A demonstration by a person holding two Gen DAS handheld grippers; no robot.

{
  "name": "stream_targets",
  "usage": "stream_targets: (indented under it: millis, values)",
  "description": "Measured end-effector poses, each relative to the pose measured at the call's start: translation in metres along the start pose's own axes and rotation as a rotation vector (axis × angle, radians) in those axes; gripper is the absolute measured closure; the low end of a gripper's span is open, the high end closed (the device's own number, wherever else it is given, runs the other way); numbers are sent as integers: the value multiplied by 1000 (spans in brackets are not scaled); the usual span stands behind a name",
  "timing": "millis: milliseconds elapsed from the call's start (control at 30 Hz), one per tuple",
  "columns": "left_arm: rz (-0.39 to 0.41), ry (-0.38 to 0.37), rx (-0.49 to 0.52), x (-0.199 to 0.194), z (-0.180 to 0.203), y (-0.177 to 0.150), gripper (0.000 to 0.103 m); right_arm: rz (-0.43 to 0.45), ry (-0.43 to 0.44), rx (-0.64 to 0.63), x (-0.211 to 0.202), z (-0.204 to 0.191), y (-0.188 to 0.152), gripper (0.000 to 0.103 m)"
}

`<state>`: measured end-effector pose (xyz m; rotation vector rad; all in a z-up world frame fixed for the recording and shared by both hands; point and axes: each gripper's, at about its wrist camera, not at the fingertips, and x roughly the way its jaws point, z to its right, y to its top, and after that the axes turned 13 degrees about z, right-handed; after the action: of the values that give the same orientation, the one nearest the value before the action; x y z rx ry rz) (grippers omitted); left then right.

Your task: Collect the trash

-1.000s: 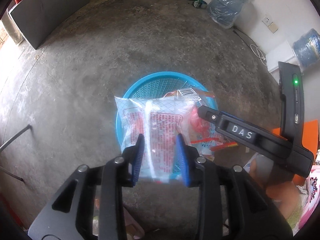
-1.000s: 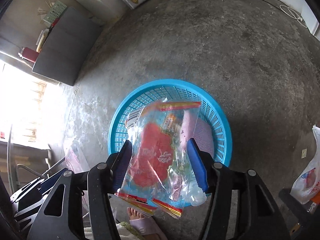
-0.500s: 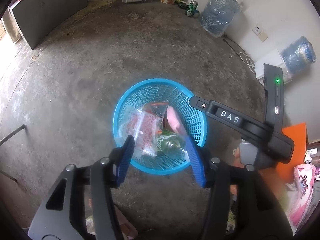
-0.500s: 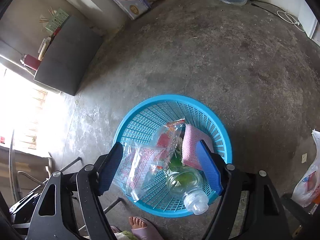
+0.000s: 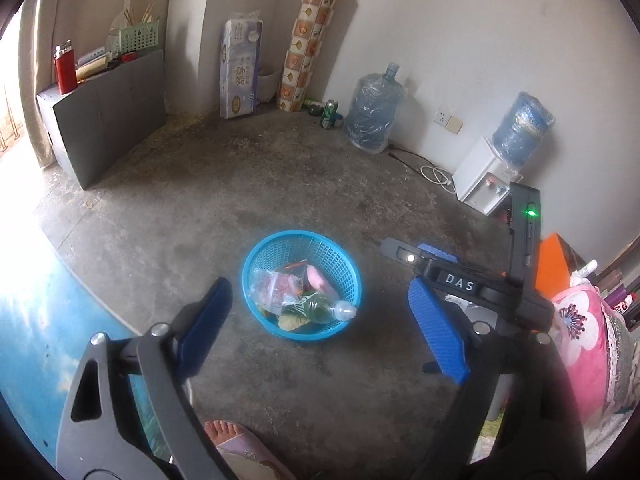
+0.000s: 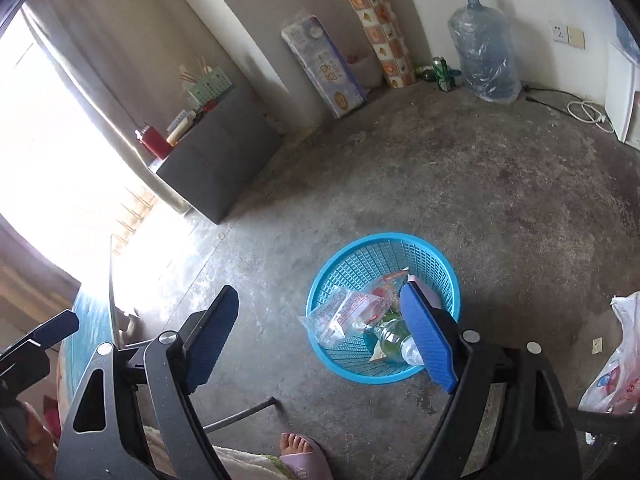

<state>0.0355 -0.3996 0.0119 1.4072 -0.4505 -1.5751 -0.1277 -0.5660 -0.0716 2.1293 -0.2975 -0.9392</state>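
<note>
My left tongs (image 5: 320, 320) are spreading wide, nothing between the blue pads (image 5: 204, 326) but bare concrete floor (image 5: 200, 208) and, further off, the blue basket (image 5: 256, 252). They touch nothing. The basket sits on the floor ahead of and below these tongs, well apart from them, framed in the gap between the two pads.

Inside the basket, from the left: a clear plastic bag (image 5: 272, 286) with red print, lying flat, then a pink piece (image 5: 316, 278) toward the far wall, and nearest the right side a plastic bottle (image 5: 320, 308). The bottle lies on its side, its long axis running left to right in this view, cap end (image 5: 348, 311) pointing right and resting against the basket's rim.

My right tongs (image 6: 316, 334) are opening too, wide and empty. Their left pad (image 6: 212, 334) is over bare floor; their right pad (image 6: 426, 338) covers part of the basket (image 6: 360, 248) in the picture but hangs above it, not touching. From here the bag (image 6: 340, 316) lies left of the bottle (image 6: 394, 340), whose cap end points down toward me, partly hidden behind that right pad.

A foot in a pink slipper (image 6: 298, 454) stands on the floor just below the tongs.
</note>
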Motion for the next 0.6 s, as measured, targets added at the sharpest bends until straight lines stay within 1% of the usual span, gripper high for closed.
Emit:
stream_targets:
  millis: [67,133,233,300,367,500,600]
  values:
    - [40,44,-31,-36,-7,-8,11,56,8,-36,-34,-23,-7,11]
    - [76,98,-69,-70,-15,-18,10,87,32,-96,-61,-49,-19,7]
    - [141,214,-122,-113,-24,-36,9,125,22,-223,-93,-88,-39,7]
    - [180,275,-145,-137,-29,-49,9,139,17,-292,-109,-110,-52,7]
    - [214,342,-159,-157,-34,-61,9,142,18,-333,-121,-127,-64,7]
    - [268,430,-170,-188,-36,-82,9,146,13,-406,-140,-152,-83,7]
    - [308,494,-155,-208,-34,-93,9,150,-24,-468,-149,-165,-94,7]
